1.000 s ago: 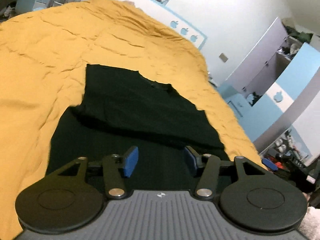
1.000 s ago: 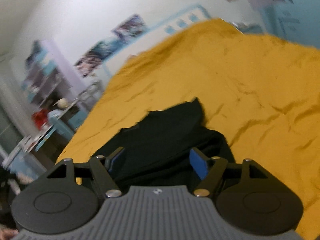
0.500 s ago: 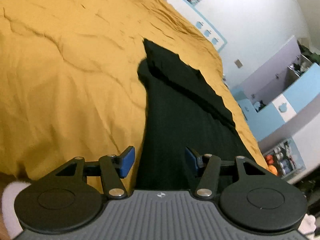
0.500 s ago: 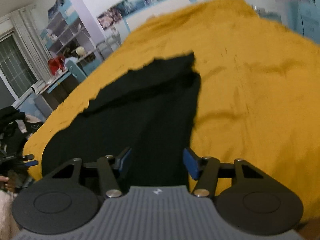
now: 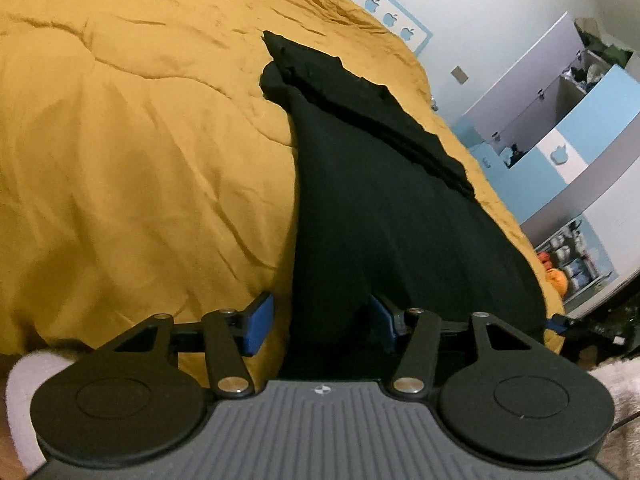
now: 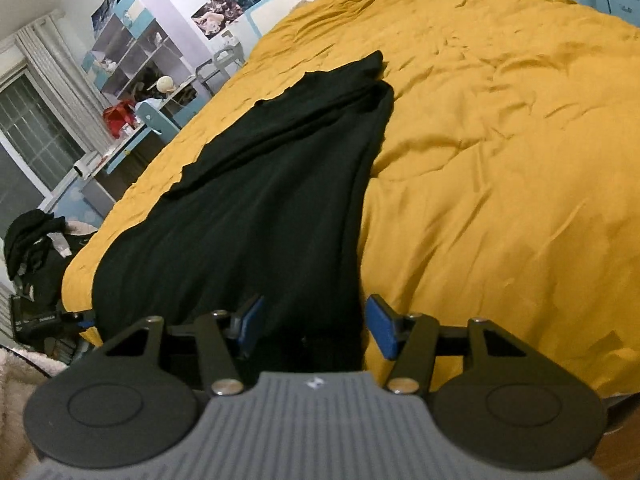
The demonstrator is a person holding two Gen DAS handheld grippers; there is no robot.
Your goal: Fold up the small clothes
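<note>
Black garment (image 5: 384,216) lies lengthwise away across bedspread (image 5: 140,160).

Black garment (image 5: 380,216) (image 6: 260,208), partly folded, top edge doubled over, flat on yellow bedspread (image 5: 140,160).

You've got a plain black garment (image 5: 384,208) in front of you, no print or pattern on it, and it reads just as solid black from the right wrist view (image 6: 260,208). Under it the bed cover (image 5: 140,160) is mustard yellow all over, creased but unpatterned. Your left gripper (image 5: 320,324) shows bright blue fingers (image 5: 258,322) on black linkages with a ribbed grey body; the right gripper (image 6: 314,324) matches, blue fingers (image 6: 382,326) on black. Beyond the bed cover's far edge, the headboard (image 5: 396,20) is white, edged in light blue with blue apple shapes. Right of the bed cover, the cabinet (image 5: 568,128) is pale lilac, sky blue and white.
</note>
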